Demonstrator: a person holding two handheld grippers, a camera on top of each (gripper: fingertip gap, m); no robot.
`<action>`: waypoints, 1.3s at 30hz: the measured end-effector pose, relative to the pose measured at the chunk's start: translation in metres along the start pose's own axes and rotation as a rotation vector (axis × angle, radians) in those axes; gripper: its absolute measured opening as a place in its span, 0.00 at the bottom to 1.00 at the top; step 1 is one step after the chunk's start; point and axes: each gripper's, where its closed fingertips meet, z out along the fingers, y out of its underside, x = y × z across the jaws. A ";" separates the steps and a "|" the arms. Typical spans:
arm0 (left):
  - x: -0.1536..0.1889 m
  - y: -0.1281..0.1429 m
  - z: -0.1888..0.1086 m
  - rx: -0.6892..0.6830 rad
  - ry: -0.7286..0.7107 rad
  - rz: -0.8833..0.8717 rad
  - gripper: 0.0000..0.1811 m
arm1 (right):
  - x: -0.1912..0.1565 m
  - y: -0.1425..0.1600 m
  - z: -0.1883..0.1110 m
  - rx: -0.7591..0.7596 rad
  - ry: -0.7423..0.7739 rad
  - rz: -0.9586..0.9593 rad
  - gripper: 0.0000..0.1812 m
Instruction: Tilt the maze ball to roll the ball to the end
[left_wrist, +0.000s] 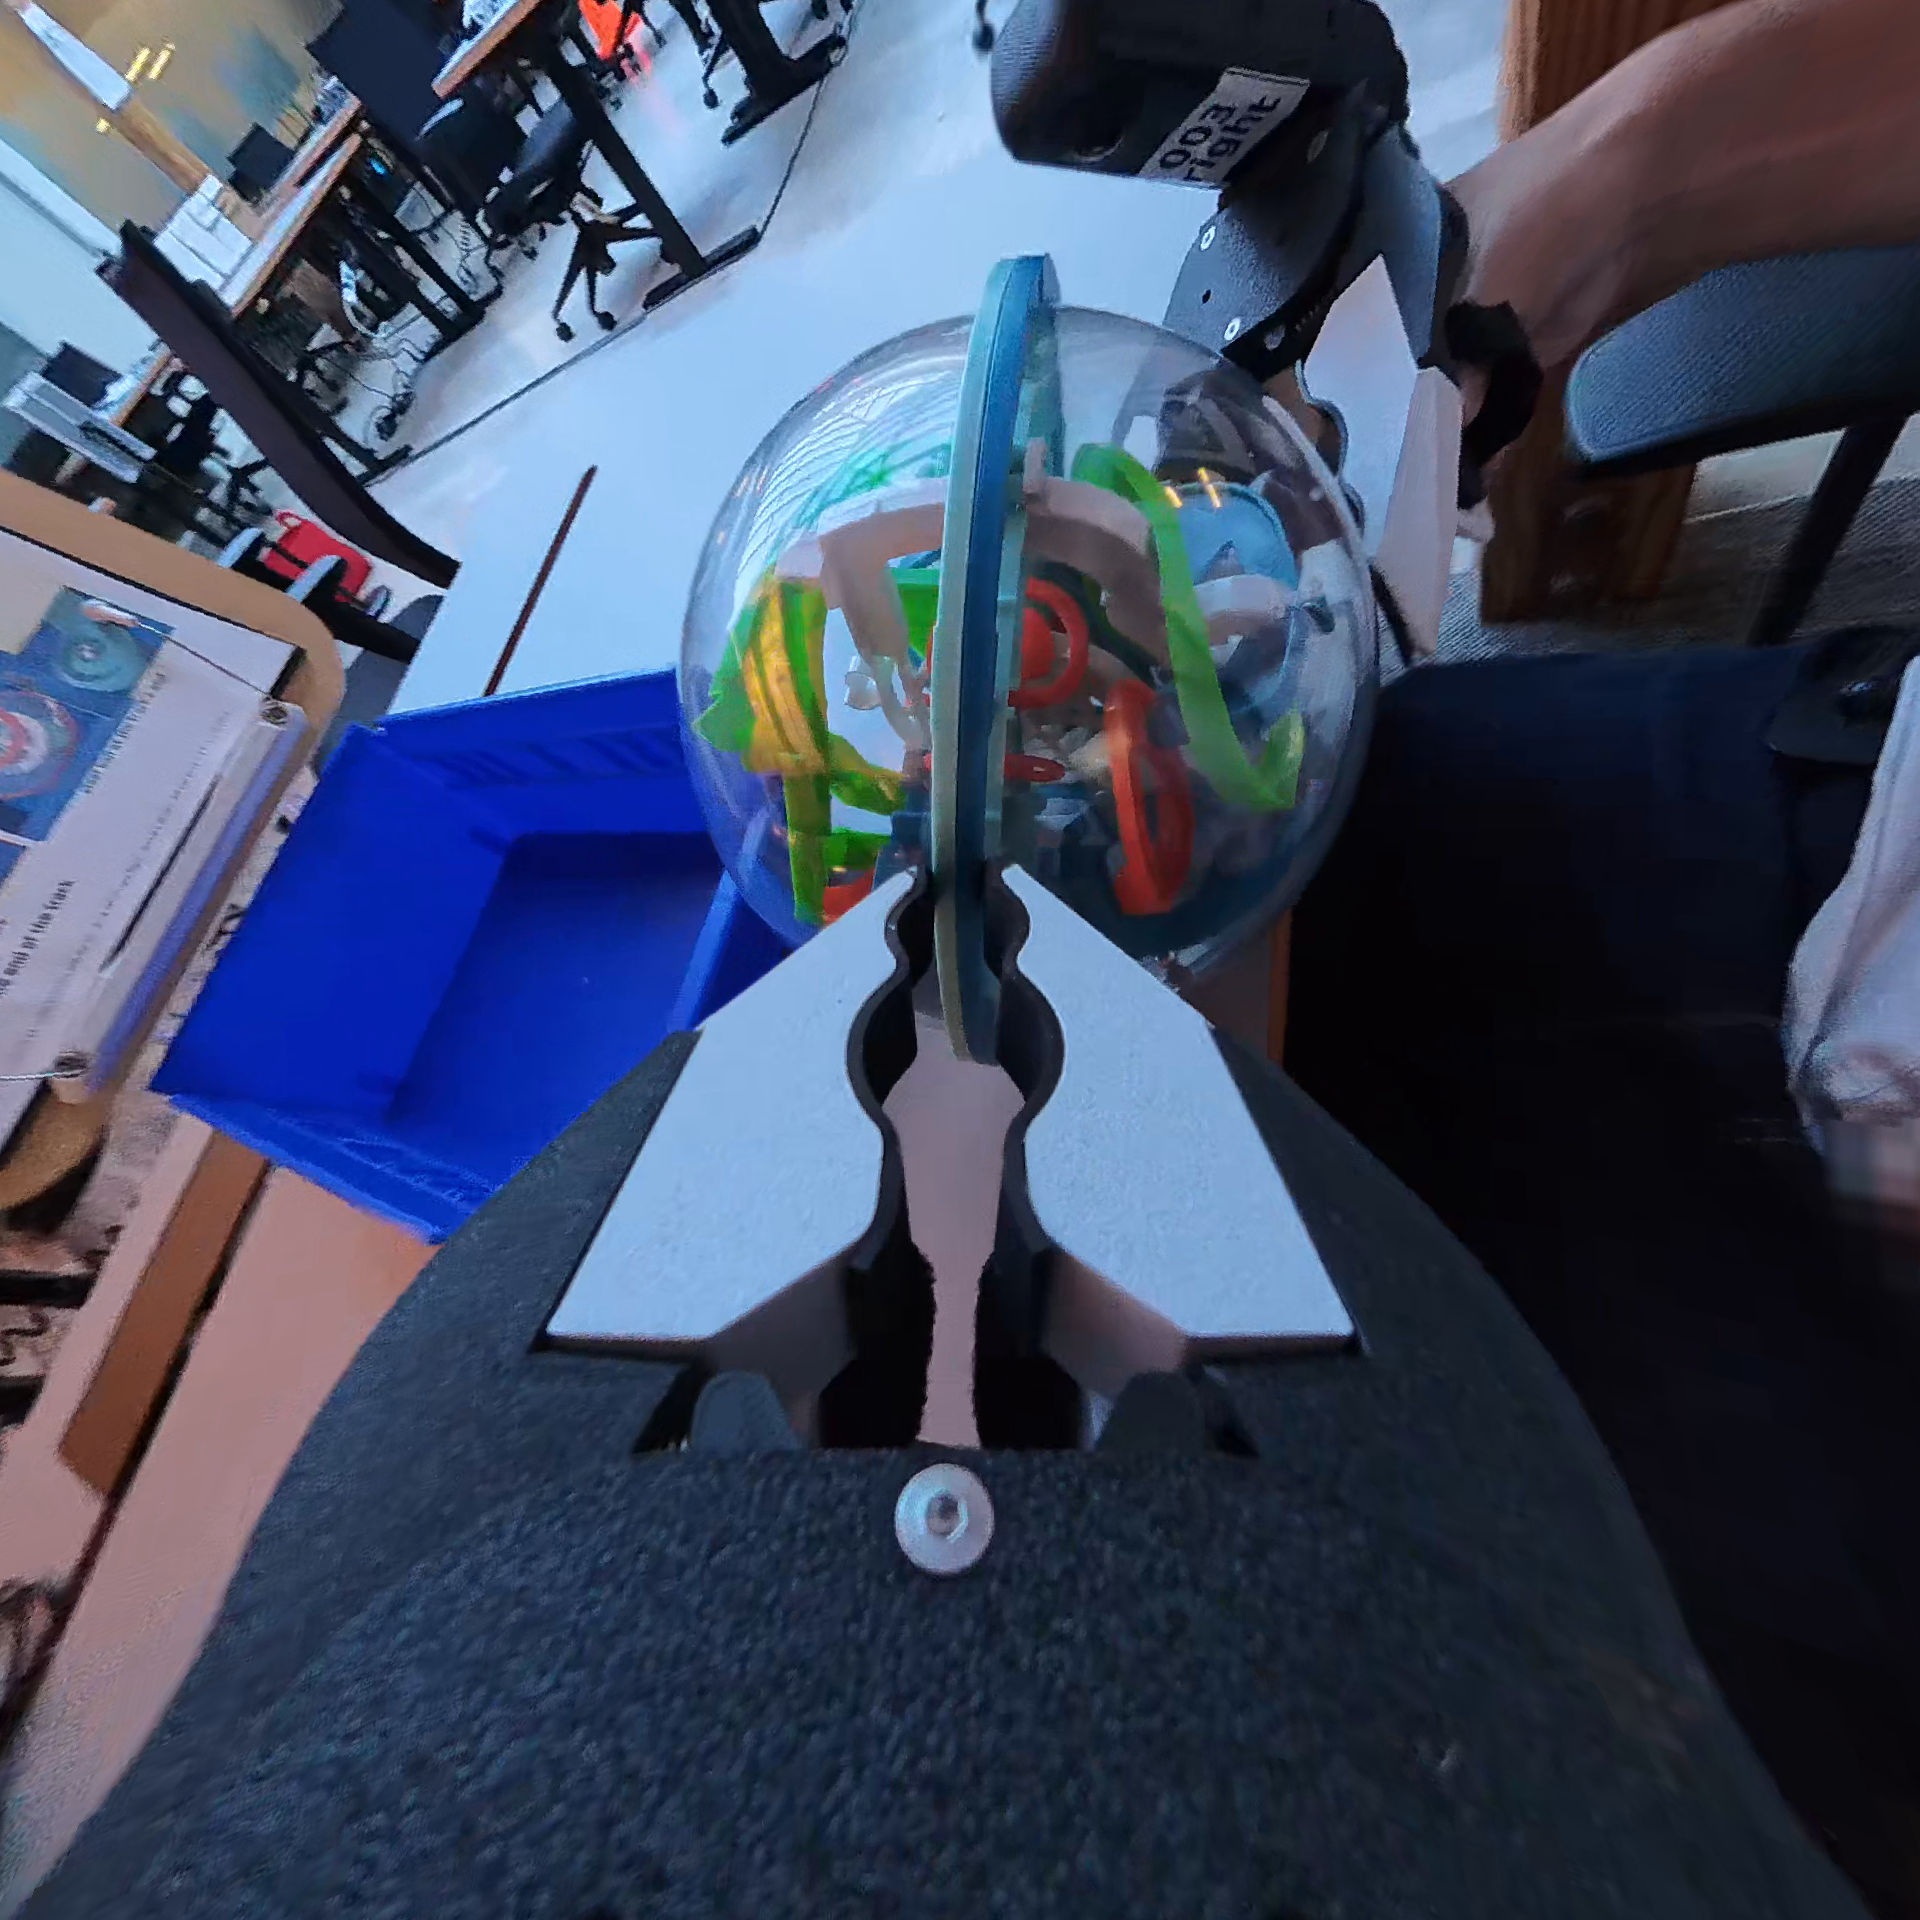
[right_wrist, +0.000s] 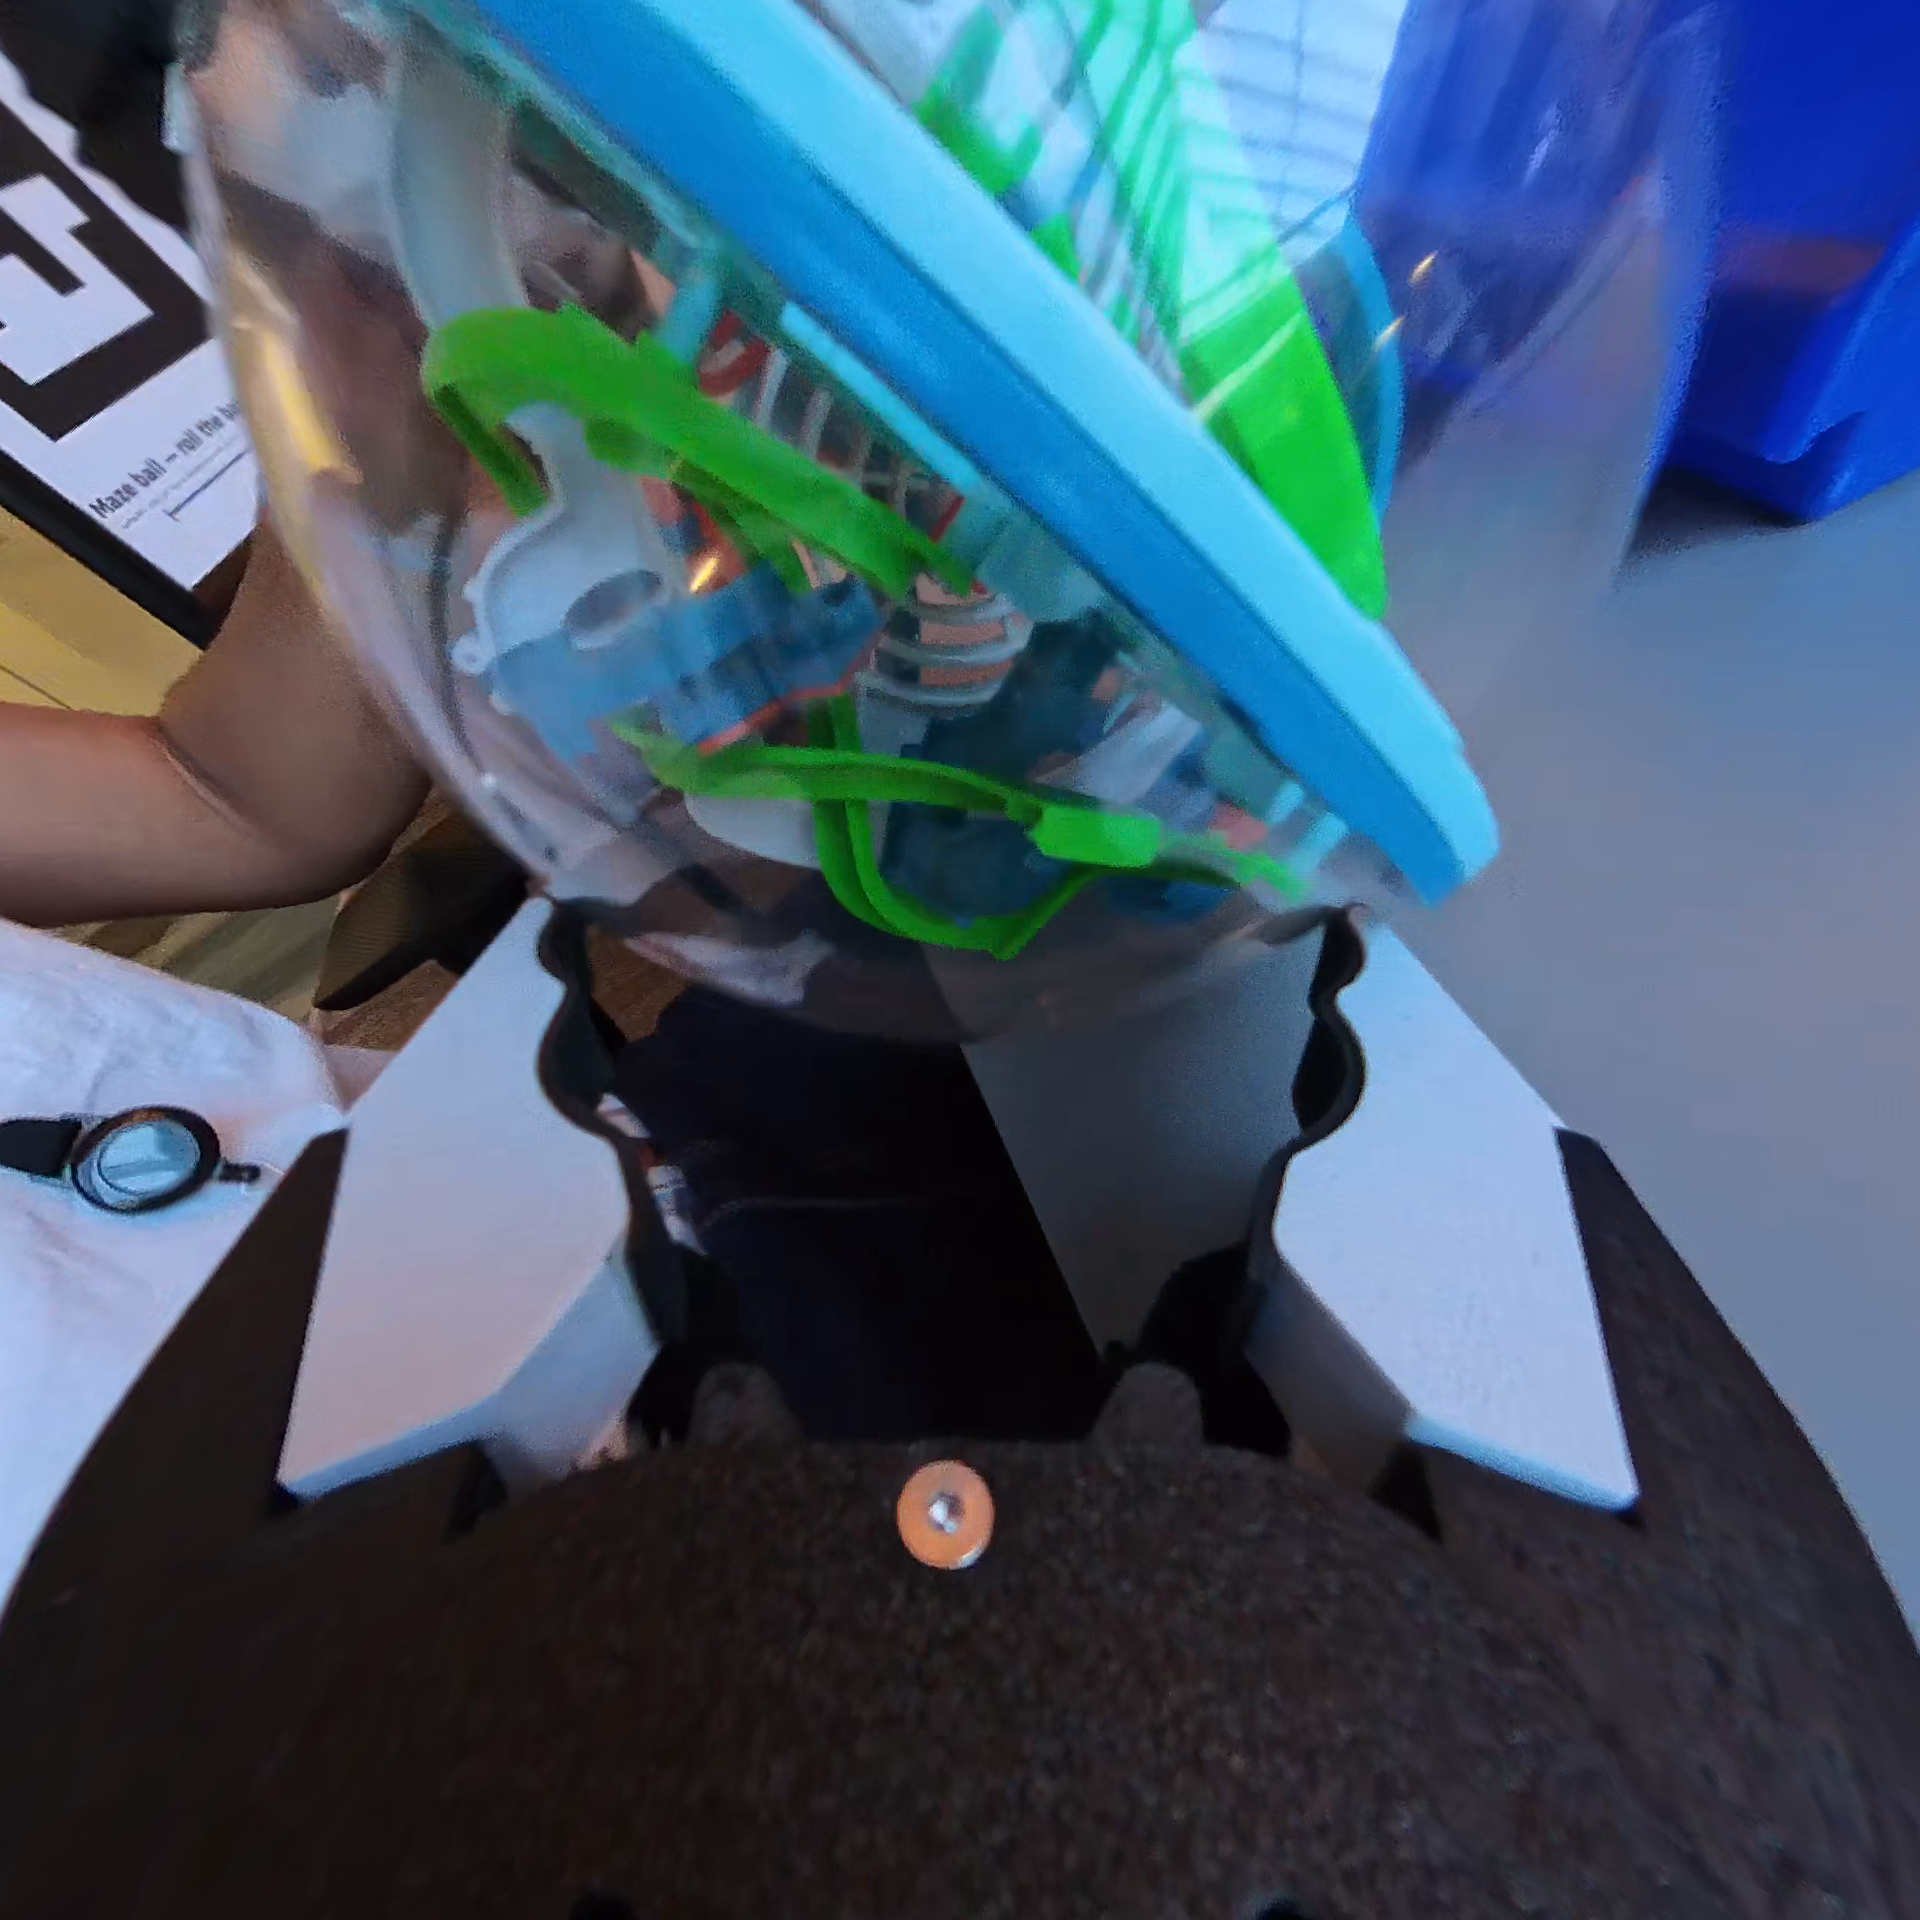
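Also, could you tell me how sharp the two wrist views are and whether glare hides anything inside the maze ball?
Left wrist view: maze ball fairly sharp, edges fisheye-bent, blue bin slightly soft. Right wrist view: motion-blurred, the shell carrying reflections that veil the tracks; I cannot find the small ball in either view.

Left gripper (left_wrist: 961, 904) fingers nearly closed, clamped on the thin blue ring (left_wrist: 977, 665) of the maze ball (left_wrist: 1029, 634), ring edge-on between the tips. Right gripper (right_wrist: 945, 935) fingers spread wide, tips against the clear shell of the ball from below; whether they actually squeeze it is unclear. In the left wrist view the right gripper sits at the far upper side of the ball, bare forearm (left_wrist: 1683, 177) behind it.
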 end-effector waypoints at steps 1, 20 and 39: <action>-0.001 0.001 0.000 0.014 0.009 -0.015 0.04 | 0.002 -0.002 -0.007 0.022 0.003 -0.031 0.70; -0.023 0.022 -0.006 0.140 0.052 -0.211 0.04 | 0.011 -0.086 -0.048 0.360 -0.121 -0.531 0.29; -0.018 0.113 0.011 0.050 0.005 -0.378 0.00 | -0.035 -0.145 0.014 -0.184 0.149 -0.834 0.05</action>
